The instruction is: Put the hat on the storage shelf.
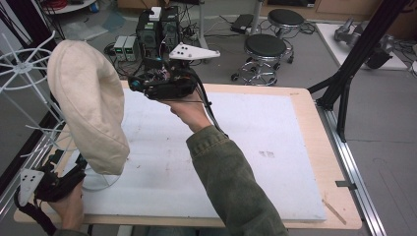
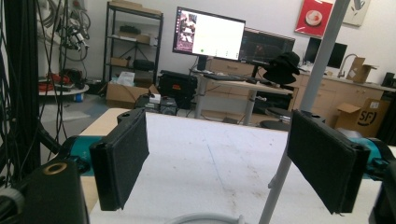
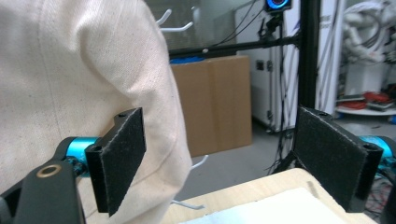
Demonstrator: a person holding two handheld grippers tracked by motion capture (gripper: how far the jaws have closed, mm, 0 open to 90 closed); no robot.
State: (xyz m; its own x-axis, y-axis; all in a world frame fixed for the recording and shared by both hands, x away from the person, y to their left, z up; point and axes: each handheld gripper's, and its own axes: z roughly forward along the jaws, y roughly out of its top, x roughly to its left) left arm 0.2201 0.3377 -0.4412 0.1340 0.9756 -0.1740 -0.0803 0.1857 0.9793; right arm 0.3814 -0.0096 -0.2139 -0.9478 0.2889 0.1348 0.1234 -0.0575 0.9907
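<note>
The desk (image 1: 305, 142) carries 1 white mat and stands clear of the 2 round stools (image 1: 265, 46) on the floor beyond its far edge. At the left edge of the desk stands 1 white wire rack (image 1: 22, 66), its round base near the front left corner. 1 cream fabric hat (image 1: 88, 105) hangs on the rack, well above the mat, and covers most of the rack's upper hooks. In the left gripper view, the rack's white pole (image 2: 303, 112) rises just inside the right-hand jaw and crosses the line of sight.

The right gripper (image 1: 140, 83) is raised over the far left part of the desk, held by a hand (image 1: 189, 110) on an arm with an olive sleeve (image 1: 231, 182) that reaches forward and to the left. Its jaws stand wide apart and hold nothing. In the right gripper view, 1 jaw overlaps the hat's lower edge (image 3: 154, 154); contact cannot be confirmed.

The left gripper (image 1: 74, 172) sits low at the near left corner, beside the rack base, gripped from below by the left hand (image 1: 71, 209). Its jaws are spread wide, with the pole between them but not clamped.
</note>
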